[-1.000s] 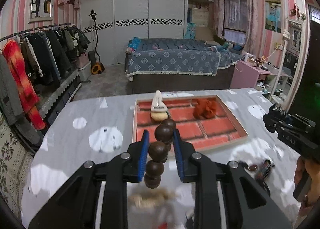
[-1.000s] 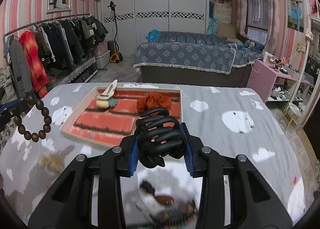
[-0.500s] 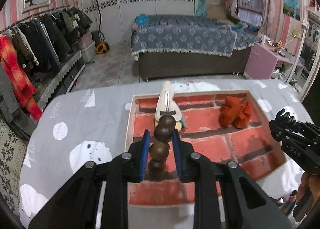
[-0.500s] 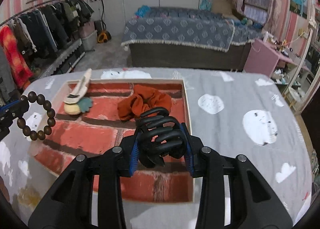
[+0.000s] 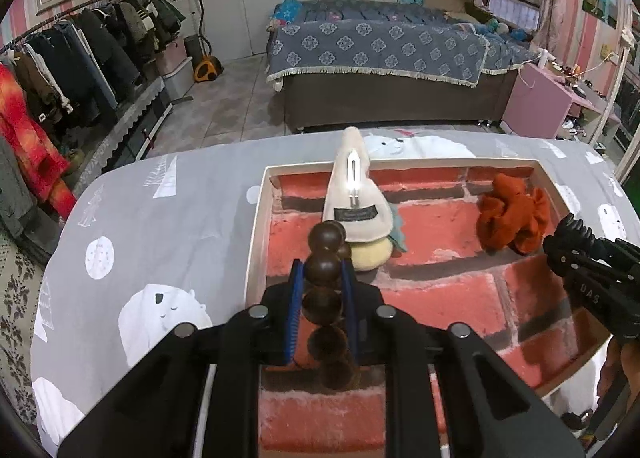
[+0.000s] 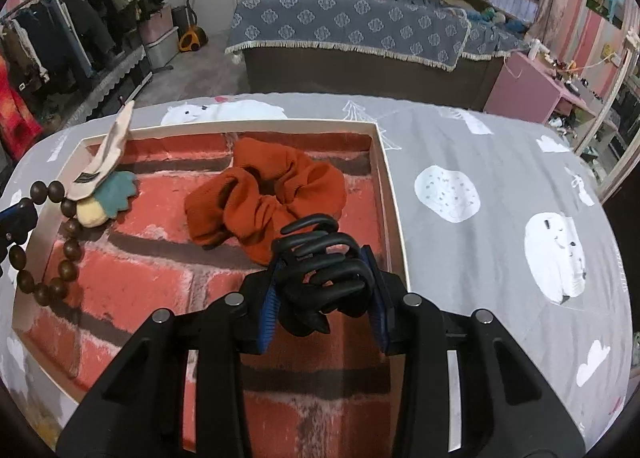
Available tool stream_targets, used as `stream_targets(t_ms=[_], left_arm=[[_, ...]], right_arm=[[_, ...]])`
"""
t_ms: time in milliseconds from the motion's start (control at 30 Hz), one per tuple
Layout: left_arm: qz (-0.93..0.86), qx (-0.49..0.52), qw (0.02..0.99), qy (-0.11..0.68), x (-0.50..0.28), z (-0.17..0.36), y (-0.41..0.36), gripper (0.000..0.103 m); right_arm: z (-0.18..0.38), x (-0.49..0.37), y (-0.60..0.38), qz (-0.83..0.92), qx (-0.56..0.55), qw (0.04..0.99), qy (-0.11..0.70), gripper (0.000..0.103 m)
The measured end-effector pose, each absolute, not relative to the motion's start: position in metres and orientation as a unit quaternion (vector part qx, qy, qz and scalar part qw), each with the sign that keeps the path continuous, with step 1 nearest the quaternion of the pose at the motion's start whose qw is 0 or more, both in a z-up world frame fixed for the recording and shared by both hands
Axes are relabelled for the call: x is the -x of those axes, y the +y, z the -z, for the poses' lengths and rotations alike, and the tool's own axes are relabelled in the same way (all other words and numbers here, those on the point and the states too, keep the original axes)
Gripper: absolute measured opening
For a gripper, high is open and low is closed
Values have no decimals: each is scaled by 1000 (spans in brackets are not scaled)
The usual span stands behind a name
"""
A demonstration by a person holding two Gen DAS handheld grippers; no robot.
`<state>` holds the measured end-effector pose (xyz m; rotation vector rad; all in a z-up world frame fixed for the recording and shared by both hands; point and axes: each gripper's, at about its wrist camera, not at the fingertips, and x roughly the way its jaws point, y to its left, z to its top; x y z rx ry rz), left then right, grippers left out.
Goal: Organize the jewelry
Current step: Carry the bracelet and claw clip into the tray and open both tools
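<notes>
My left gripper (image 5: 323,290) is shut on a dark wooden bead bracelet (image 5: 325,300) and holds it over the left part of the brick-patterned tray (image 5: 256,218). The bracelet also shows hanging at the left of the right wrist view (image 6: 66,246). My right gripper (image 6: 324,286) is shut on a black claw hair clip (image 6: 320,266) and holds it over the tray's right part (image 6: 394,218). An orange scrunchie (image 6: 264,198) and a cream hair clip with a yellow and teal felt piece (image 5: 356,202) lie in the tray.
The tray sits on a table with a grey cloth printed with white bears (image 6: 500,186). The right gripper's body shows at the right edge of the left wrist view (image 5: 592,278). A bed (image 5: 380,46) and a clothes rack (image 5: 80,54) stand beyond the table.
Both grippers have moved forward and down from in front of the tray to over it, each keeping its hold. The tray now fills much more of both views.
</notes>
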<state>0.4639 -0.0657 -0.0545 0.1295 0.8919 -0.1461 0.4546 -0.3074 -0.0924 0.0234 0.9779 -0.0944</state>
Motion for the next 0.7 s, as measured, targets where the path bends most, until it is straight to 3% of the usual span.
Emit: stream_targets(t_ms=[400,600,700], left_arm=[[56,-52,894,441,-472,65,-44,20],[54,-48,888,454,-471,73,-38,20],[58,-49,888,453,-469,73,-39,21]], right_arm=[[108,-468,-308,51,10,874,482,39],[104,-463,-306,36,13,879,475,55],[95,-456,-303,32,25,886,461,70]])
